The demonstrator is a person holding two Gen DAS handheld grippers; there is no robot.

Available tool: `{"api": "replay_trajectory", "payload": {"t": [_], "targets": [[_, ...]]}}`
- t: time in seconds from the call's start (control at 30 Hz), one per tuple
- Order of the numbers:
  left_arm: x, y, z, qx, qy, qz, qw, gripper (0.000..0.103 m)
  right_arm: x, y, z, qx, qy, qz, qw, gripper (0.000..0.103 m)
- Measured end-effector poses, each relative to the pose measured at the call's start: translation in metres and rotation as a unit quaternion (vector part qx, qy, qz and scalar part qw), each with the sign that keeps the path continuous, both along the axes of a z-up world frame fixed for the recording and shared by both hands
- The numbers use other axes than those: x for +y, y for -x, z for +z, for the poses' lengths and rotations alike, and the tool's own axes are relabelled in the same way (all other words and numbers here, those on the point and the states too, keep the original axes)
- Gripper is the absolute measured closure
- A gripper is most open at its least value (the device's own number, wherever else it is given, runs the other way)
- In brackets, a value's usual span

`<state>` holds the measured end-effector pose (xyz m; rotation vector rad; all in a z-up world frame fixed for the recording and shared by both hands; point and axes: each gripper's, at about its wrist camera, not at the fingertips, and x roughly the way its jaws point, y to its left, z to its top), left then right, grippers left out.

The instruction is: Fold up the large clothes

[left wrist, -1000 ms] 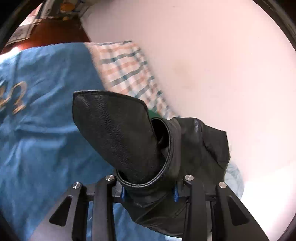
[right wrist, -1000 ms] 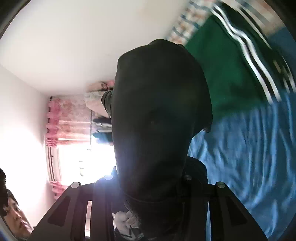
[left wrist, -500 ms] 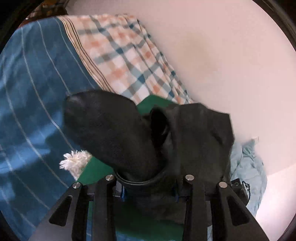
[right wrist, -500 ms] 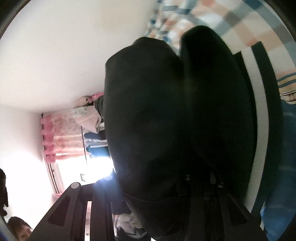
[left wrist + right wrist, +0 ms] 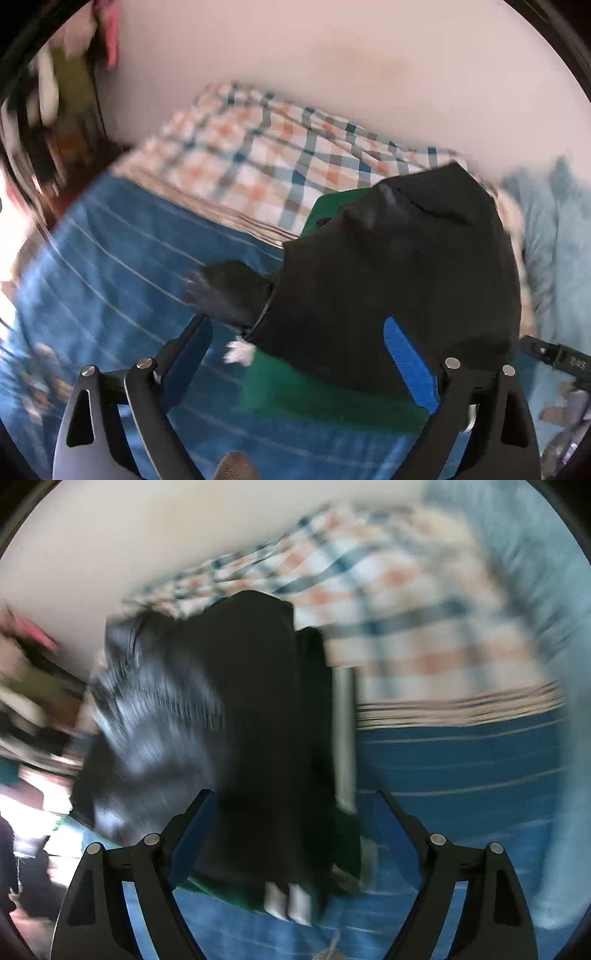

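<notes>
A black leather-like jacket [image 5: 406, 280] lies in a heap on a green garment [image 5: 314, 391] on the bed. My left gripper [image 5: 299, 343] is open, its blue pads wide apart, just in front of the jacket's near edge and a sleeve end [image 5: 229, 291]. In the right wrist view the same black jacket [image 5: 240, 731] fills the middle, blurred. My right gripper [image 5: 295, 812] is open, its fingers either side of the jacket's lower edge, which lies over the green garment [image 5: 221, 890] with white stripes [image 5: 343, 738].
A blue striped bedspread [image 5: 122, 280] covers the bed, with a checked cloth [image 5: 266, 162] further back against the pale wall [image 5: 369, 55]. A light blue garment [image 5: 554, 236] lies at the right. Hanging clothes [image 5: 55, 92] show at the far left.
Both grippers have opened and let go of the black jacket, which has dropped onto the green garment. Both cameras have swung, and the view is blurred.
</notes>
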<state>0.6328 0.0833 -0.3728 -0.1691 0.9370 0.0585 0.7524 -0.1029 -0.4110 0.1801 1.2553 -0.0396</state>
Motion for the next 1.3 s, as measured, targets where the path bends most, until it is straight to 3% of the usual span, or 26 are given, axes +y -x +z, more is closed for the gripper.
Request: {"api": "replay_trajectory", "payload": {"t": [0.1,0.2,0.53,0.77,1.0,1.3], "targets": [[-0.016,0.036,0.033,-0.016,-0.051,-0.013,0.9985,0.003,0.027,0.041,0.025,-0.011,0.060,-0.016,0.998,0.009],[-0.024,0.065,0.064,-0.017,-0.099,-0.024,0.9947,0.003,0.036,0.105,0.070,-0.032,0.090,-0.040,0.995,0.009],[-0.029,0.205,0.189,-0.051,-0.104,-0.053,0.9918,0.003,0.045,0.295,0.270,-0.110,0.144,-0.056,0.982,0.008],[-0.025,0.304,0.268,-0.096,-0.083,-0.068,0.9896,0.003,0.056,0.431,0.393,-0.165,0.138,-0.058,0.975,0.008],[-0.022,0.382,0.316,-0.130,-0.080,-0.066,0.9861,0.003,0.064,0.531,0.471,-0.215,0.131,-0.055,0.966,0.008],[-0.016,0.436,0.348,-0.146,-0.068,-0.057,0.9853,0.003,0.063,0.614,0.528,-0.252,0.120,-0.051,0.959,0.008]]}}
